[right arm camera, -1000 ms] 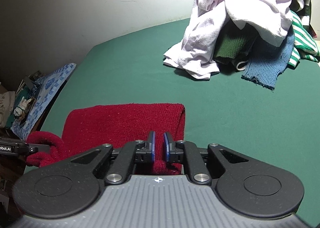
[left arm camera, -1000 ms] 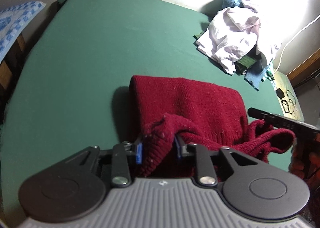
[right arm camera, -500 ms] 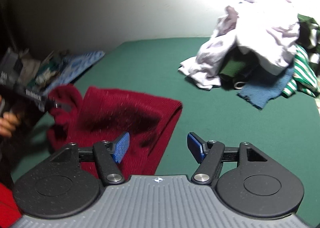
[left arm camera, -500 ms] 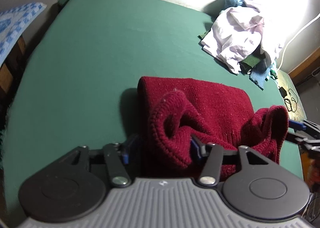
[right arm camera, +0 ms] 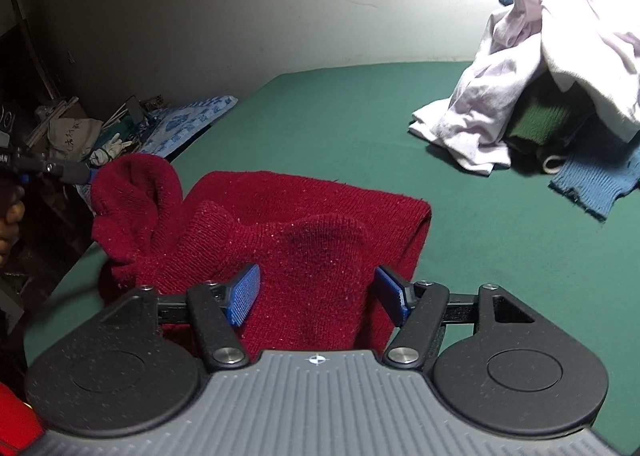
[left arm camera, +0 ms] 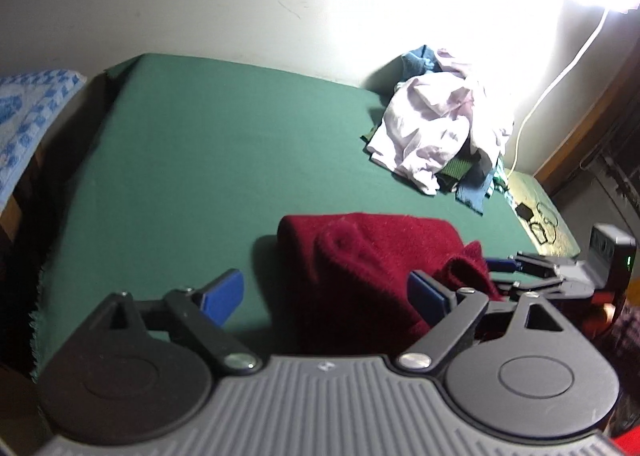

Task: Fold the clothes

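Red sweater (right arm camera: 304,232) is lying on the green bed (left arm camera: 200,159), at 12 o'clock of both hand-held grippers. Left hand-held gripper (left arm camera: 324,296) and right hand-held gripper (right arm camera: 316,290) are now gaping apart, having released the knit they were pinching a second ago.

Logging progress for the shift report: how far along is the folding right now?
Done: the red sweater lies partly folded on the green bed, though its near edge is bunched. In hand: nothing; the left gripper and right gripper are both open over it. Left: flatten that bunched edge, then fold the pile of clothes in the far corner, apparently untouched.
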### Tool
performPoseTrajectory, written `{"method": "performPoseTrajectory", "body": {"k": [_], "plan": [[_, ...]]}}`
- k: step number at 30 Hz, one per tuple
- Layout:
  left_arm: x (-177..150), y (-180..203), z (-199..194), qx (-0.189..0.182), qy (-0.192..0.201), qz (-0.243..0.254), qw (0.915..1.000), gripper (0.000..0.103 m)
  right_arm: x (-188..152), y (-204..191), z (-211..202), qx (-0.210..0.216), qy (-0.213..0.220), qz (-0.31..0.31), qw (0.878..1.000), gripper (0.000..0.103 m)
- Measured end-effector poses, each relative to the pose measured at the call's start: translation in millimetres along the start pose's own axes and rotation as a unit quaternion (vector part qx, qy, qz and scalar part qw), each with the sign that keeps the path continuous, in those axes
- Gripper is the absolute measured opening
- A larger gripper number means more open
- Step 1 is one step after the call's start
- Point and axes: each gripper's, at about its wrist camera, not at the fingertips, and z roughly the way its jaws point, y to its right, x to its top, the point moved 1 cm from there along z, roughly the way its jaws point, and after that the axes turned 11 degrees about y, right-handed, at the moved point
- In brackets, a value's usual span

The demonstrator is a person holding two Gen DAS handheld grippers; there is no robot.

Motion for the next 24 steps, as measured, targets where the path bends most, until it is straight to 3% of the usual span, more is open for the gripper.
{"method": "performPoseTrajectory", "body": {"k": [2,3,4,6,11,14,16,19,24], "plan": [[-9,-9,5,-0.002,-0.006,-0.003,1.0,0.089,-1,-2,2,0.005,-0.001,-0.003,1.0,0.051],[-13,-13,8,-0.003,-0.008,-0.004,1.0,0.089,-1,-4,1,0.003,0.001,-0.011,1.0,0.031],[-17,-16,10,-0.005,-0.005,-0.006,1.0,0.089,0,-6,0,0.0,0.005,-0.018,1.0,0.016],[-20,-16,12,-0.015,0.014,-0.005,0.9998,0.089,1,-9,-6,-0.008,0.016,-0.027,0.999,0.011],[-20,-7,23,-0.05,0.032,0.015,0.9981,0.089,7,-6,-29,-0.037,0.068,0.001,0.997,0.01],[-20,-4,28,-0.08,0.029,0.023,0.9961,0.091,7,3,-38,-0.084,0.091,0.023,0.992,0.01],[-19,-2,28,-0.1,0.031,0.03,0.994,0.098,3,11,-38,-0.118,0.094,0.038,0.988,0.01],[-16,0,36,-0.108,0.029,0.039,0.9929,0.098,-4,19,-33,-0.152,0.089,0.059,0.983,0.01],[-12,5,66,-0.105,0.006,0.046,0.9934,0.088,-4,14,-28,-0.158,0.094,0.07,0.98,0.01]]}}
